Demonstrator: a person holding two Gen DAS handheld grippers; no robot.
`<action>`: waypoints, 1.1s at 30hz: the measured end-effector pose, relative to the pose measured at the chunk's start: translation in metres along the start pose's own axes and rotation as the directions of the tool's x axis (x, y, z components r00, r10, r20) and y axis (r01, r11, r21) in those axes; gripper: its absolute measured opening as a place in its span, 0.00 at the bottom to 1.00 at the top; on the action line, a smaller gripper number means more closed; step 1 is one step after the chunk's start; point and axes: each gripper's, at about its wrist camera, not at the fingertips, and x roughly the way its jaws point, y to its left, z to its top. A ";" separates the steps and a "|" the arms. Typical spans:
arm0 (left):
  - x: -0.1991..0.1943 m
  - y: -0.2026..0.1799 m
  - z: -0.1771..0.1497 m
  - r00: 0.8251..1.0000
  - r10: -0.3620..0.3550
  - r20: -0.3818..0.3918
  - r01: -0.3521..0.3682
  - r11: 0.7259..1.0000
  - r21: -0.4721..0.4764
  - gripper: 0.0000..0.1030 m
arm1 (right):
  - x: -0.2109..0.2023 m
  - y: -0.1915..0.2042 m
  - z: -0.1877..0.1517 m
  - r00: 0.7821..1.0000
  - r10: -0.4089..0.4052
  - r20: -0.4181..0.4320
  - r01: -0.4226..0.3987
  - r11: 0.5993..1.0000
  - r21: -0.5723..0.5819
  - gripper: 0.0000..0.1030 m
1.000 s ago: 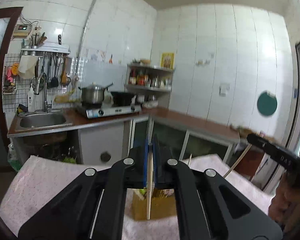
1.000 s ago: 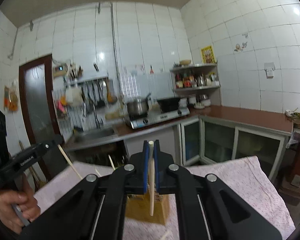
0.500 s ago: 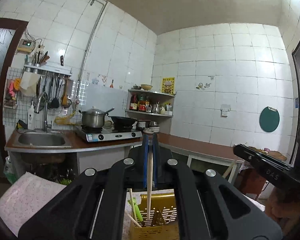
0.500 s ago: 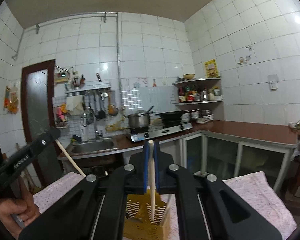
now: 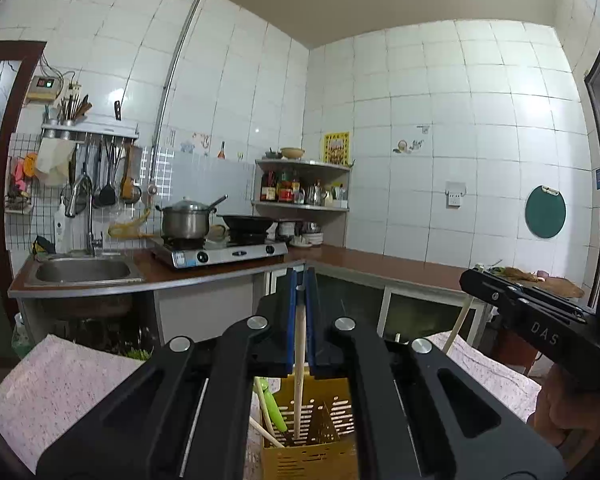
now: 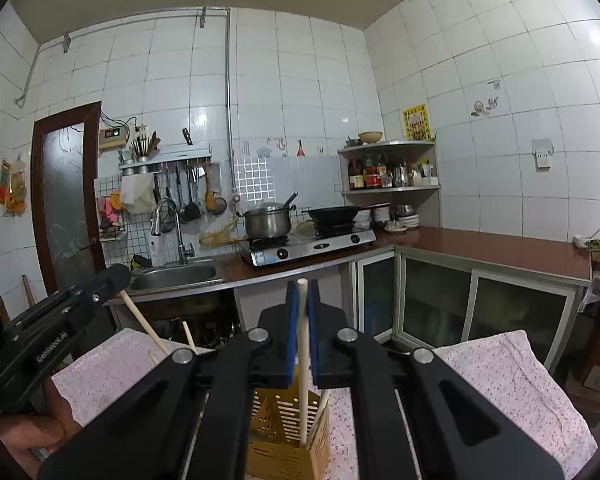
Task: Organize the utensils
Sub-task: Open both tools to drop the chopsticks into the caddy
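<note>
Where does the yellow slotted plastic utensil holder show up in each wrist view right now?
Left wrist: yellow slotted plastic utensil holder at bottom centre, below the shut left gripper, whose chopstick reaches into it.
Right wrist: holder at bottom centre, below the right gripper, slightly left.
Shared landmark: steel pot on the stove.
</note>
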 end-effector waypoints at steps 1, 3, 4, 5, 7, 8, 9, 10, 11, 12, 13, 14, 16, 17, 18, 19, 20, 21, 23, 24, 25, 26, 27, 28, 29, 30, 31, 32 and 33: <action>0.003 0.002 -0.002 1.000 0.004 -0.011 -0.004 1.000 -0.004 0.02 | 0.001 0.000 -0.002 1.000 0.004 -0.005 -0.004 1.000 0.002 0.05; 0.007 0.004 -0.005 1.000 0.007 -0.025 -0.008 1.000 -0.012 0.02 | 0.004 0.001 -0.005 1.000 0.007 -0.015 -0.007 1.000 0.001 0.05; 0.010 0.005 -0.006 0.999 0.009 -0.037 -0.009 1.000 -0.015 0.02 | 0.006 0.002 -0.007 1.000 0.007 -0.022 -0.007 1.000 -0.001 0.05; 0.013 0.006 -0.008 0.999 0.010 -0.050 -0.011 1.000 -0.015 0.02 | 0.007 0.002 -0.009 1.000 0.008 -0.027 -0.008 1.000 -0.003 0.05; 0.017 0.008 -0.010 0.998 0.014 -0.064 -0.015 1.000 -0.021 0.02 | 0.011 0.002 -0.011 0.999 0.008 -0.037 -0.008 1.000 -0.003 0.05; 0.020 0.010 -0.012 0.997 0.019 -0.073 -0.021 1.000 -0.020 0.02 | 0.013 0.002 -0.013 0.999 0.008 -0.043 -0.008 1.000 -0.004 0.05; 0.022 0.010 -0.014 0.996 0.024 -0.082 -0.025 1.000 -0.018 0.02 | 0.014 0.002 -0.015 0.999 0.007 -0.048 -0.007 1.000 -0.004 0.05; 0.023 0.011 -0.015 0.996 0.025 -0.085 -0.027 0.999 -0.018 0.02 | 0.016 0.001 -0.016 0.999 0.006 -0.053 -0.006 1.000 -0.003 0.05; 0.025 0.012 -0.016 0.995 0.027 -0.093 -0.029 0.999 -0.017 0.02 | 0.018 0.001 -0.017 0.998 0.005 -0.058 -0.005 1.000 -0.002 0.05; 0.026 0.012 -0.018 0.994 0.029 -0.101 -0.030 0.999 -0.015 0.02 | 0.020 0.000 -0.019 0.998 0.005 -0.065 -0.005 1.000 0.000 0.05; 0.029 0.013 -0.019 0.994 0.029 -0.110 -0.031 0.999 -0.016 0.02 | 0.021 -0.001 -0.020 0.998 0.002 -0.067 -0.002 1.000 0.002 0.05; 0.031 0.014 -0.021 0.993 0.029 -0.117 -0.031 0.999 -0.017 0.02 | 0.022 -0.003 -0.021 0.997 0.002 -0.072 -0.001 1.000 0.006 0.05; 0.036 0.014 -0.024 0.990 0.031 -0.140 -0.033 0.999 -0.010 0.03 | 0.024 -0.005 -0.022 0.997 0.000 -0.080 0.001 1.000 0.013 0.05; 0.038 0.015 -0.024 0.989 0.035 -0.146 -0.037 0.999 -0.010 0.03 | 0.025 -0.007 -0.023 0.997 -0.003 -0.083 0.004 1.000 0.020 0.05; 0.039 0.015 -0.025 0.988 0.038 -0.151 -0.040 0.999 -0.011 0.03 | 0.026 -0.007 -0.024 0.996 -0.001 -0.087 0.003 1.000 0.023 0.06; 0.041 0.016 -0.027 0.986 0.039 -0.164 -0.041 0.999 -0.008 0.03 | 0.027 -0.008 -0.024 0.996 0.002 -0.093 0.000 1.000 0.025 0.06; 0.043 0.016 -0.029 0.984 0.041 -0.175 -0.042 0.999 -0.005 0.03 | 0.028 -0.008 -0.025 0.995 0.004 -0.099 -0.002 1.000 0.026 0.06; 0.043 0.016 -0.029 0.983 0.043 -0.177 -0.045 0.999 -0.004 0.03 | 0.029 -0.009 -0.026 0.995 0.005 -0.104 -0.002 1.000 0.030 0.06; 0.045 0.017 -0.030 0.980 0.047 -0.192 -0.048 0.999 -0.003 0.06 | 0.030 -0.009 -0.027 0.994 0.007 -0.108 -0.003 1.000 0.031 0.06; 0.045 0.017 -0.030 0.980 0.046 -0.195 -0.047 0.999 -0.002 0.13 | 0.030 -0.009 -0.028 0.994 0.004 -0.106 0.000 1.000 0.031 0.06; 0.044 0.017 -0.030 0.980 0.050 -0.192 -0.051 0.999 0.000 0.20 | 0.029 -0.009 -0.027 0.994 0.003 -0.105 0.001 0.999 0.034 0.06; 0.043 0.015 -0.031 0.980 0.054 -0.190 -0.055 0.998 0.004 0.22 | 0.029 -0.009 -0.027 0.994 0.007 -0.106 -0.003 0.999 0.034 0.06; 0.042 0.015 -0.031 0.980 0.053 -0.191 -0.053 0.999 0.007 0.22 | 0.029 -0.009 -0.027 0.994 0.007 -0.106 -0.003 0.999 0.032 0.06; 0.041 0.014 -0.030 0.981 0.052 -0.189 -0.051 0.999 0.009 0.22 | 0.029 -0.010 -0.027 0.995 0.005 -0.103 -0.001 0.999 0.032 0.06; 0.040 0.014 -0.030 0.981 0.052 -0.186 -0.051 0.999 0.010 0.22 | 0.028 -0.010 -0.026 0.995 0.005 -0.102 -0.001 0.999 0.034 0.06; 0.039 0.013 -0.030 0.981 0.053 -0.187 -0.052 0.999 0.011 0.25 | 0.027 -0.011 -0.026 0.995 0.005 -0.101 -0.002 0.999 0.036 0.06; 0.039 0.012 -0.029 0.981 0.055 -0.188 -0.054 0.998 0.012 0.31 | 0.026 -0.011 -0.026 0.995 0.004 -0.100 0.000 0.999 0.035 0.06; 0.038 0.013 -0.029 0.981 0.060 -0.185 -0.059 0.998 0.011 0.38 | 0.026 -0.011 -0.025 0.995 0.004 -0.099 0.000 0.999 0.036 0.06; 0.037 0.013 -0.029 0.981 0.069 -0.181 -0.068 0.998 0.011 0.52 | 0.025 -0.011 -0.025 0.995 0.004 -0.098 -0.001 0.999 0.037 0.06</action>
